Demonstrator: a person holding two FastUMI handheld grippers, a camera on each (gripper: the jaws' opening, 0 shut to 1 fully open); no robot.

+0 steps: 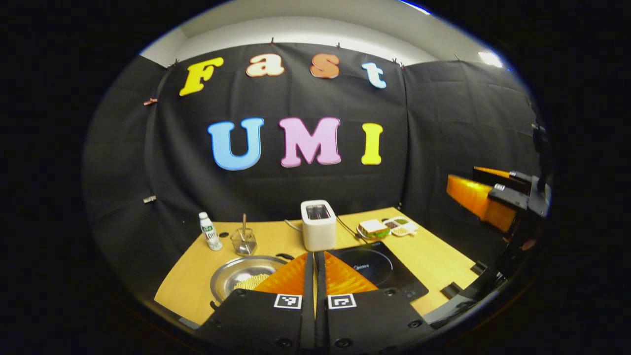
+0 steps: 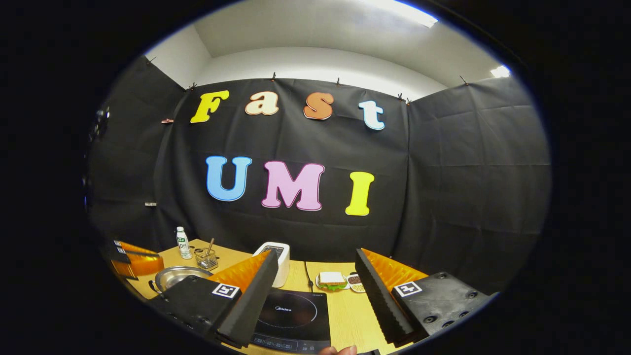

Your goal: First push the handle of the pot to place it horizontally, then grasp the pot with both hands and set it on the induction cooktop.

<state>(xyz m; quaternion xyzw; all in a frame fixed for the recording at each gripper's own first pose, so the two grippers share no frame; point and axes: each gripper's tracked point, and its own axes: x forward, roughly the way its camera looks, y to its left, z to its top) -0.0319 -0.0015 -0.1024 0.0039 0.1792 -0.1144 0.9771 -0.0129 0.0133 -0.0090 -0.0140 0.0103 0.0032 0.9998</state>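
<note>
1. We see the shallow round steel pot (image 1: 241, 277) on the wooden table (image 1: 438, 256), left of the black induction cooktop (image 1: 379, 268).
2. Our left gripper (image 1: 314, 268) hovers above it, jaws closed, empty.
3. Our right gripper (image 2: 315, 286) gapes wide above the cooktop, empty.

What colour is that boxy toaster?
White, boxy toaster; it shows best in the left gripper view.

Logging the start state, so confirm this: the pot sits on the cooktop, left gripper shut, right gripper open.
One thing is wrong: the pot is not on the cooktop. In the left gripper view it sits on the table beside the cooktop, whose top is bare. The rest holds: the left gripper is shut, and the right gripper view shows the right gripper open.
</note>
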